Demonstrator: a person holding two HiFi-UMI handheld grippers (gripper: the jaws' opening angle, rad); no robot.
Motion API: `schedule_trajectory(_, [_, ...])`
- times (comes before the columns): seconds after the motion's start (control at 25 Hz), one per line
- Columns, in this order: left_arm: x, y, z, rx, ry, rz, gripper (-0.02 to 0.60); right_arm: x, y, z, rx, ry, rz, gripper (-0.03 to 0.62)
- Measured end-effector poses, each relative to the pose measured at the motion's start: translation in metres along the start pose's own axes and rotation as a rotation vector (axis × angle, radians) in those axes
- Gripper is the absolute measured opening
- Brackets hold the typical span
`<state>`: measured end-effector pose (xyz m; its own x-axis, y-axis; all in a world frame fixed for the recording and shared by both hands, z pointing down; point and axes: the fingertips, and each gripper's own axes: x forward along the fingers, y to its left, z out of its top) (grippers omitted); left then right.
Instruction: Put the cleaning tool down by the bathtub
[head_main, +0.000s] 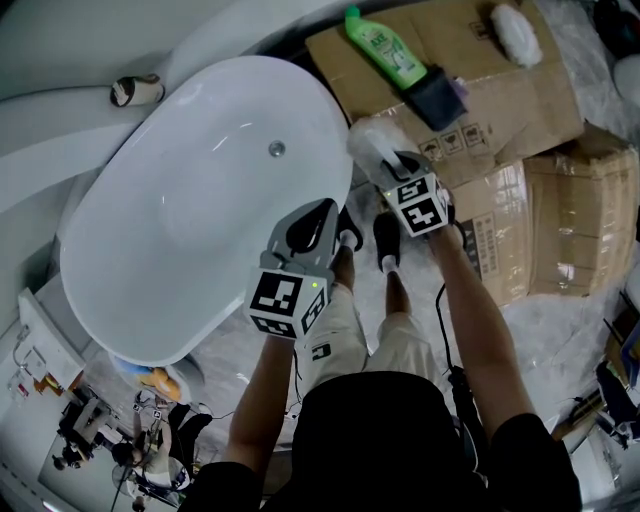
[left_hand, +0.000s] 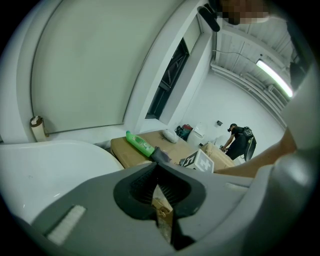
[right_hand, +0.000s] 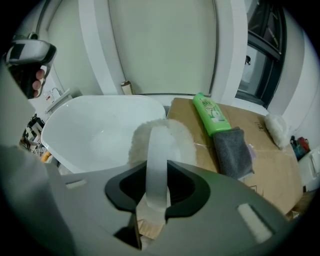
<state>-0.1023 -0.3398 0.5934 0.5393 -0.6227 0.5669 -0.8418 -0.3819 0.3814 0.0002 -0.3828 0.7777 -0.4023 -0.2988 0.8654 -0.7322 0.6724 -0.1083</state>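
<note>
Your right claw (right_hand: 155, 195) pinches the pale handle of a fluffy white brush (right_hand: 159, 137). The brush head sticks out just beyond the claw's tips, in the air. The bathtub (right_hand: 95, 132) lies ahead to the claw's left and flattened cardboard (right_hand: 272, 165) ahead to its right. Your left claw (left_hand: 159, 195) is pressed together and empty. The brush is not yet set down. What is left, it seems, is lowering and releasing it beside the tub.

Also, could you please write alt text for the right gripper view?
The right claw holds a fluffy white cleaning tool by its handle, in front of a white bathtub. A green bottle and grey cloth lie on cardboard at right.
</note>
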Motion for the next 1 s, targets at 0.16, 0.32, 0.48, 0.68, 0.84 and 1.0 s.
schedule_trajectory(0.16, [0.000, 0.003, 0.000, 0.001, 0.000, 0.004, -0.002, 0.000, 0.000, 0.000, 0.009, -0.008, 0.002, 0.091])
schedule_trajectory(0.32, [-0.001, 0.004, 0.001, 0.002, -0.001, 0.009, -0.002, -0.001, -0.003, 0.000, 0.017, -0.016, -0.003, 0.091])
schedule_trajectory(0.48, [-0.001, 0.005, -0.002, -0.002, 0.004, 0.007, -0.002, -0.001, -0.005, 0.001, 0.042, -0.018, -0.007, 0.101])
schedule_trajectory(0.68, [-0.001, 0.001, -0.001, 0.000, 0.006, 0.001, -0.002, -0.005, -0.009, 0.000, 0.056, -0.017, -0.018, 0.127])
schedule_trajectory(0.84, [-0.003, -0.001, 0.001, 0.004, 0.000, 0.005, -0.002, -0.008, -0.010, -0.001, 0.061, -0.016, -0.019, 0.132])
schedule_trajectory(1.0, [-0.004, -0.002, 0.001, 0.008, 0.001, 0.013, -0.002, -0.014, -0.013, -0.002, 0.054, -0.018, -0.027, 0.140])
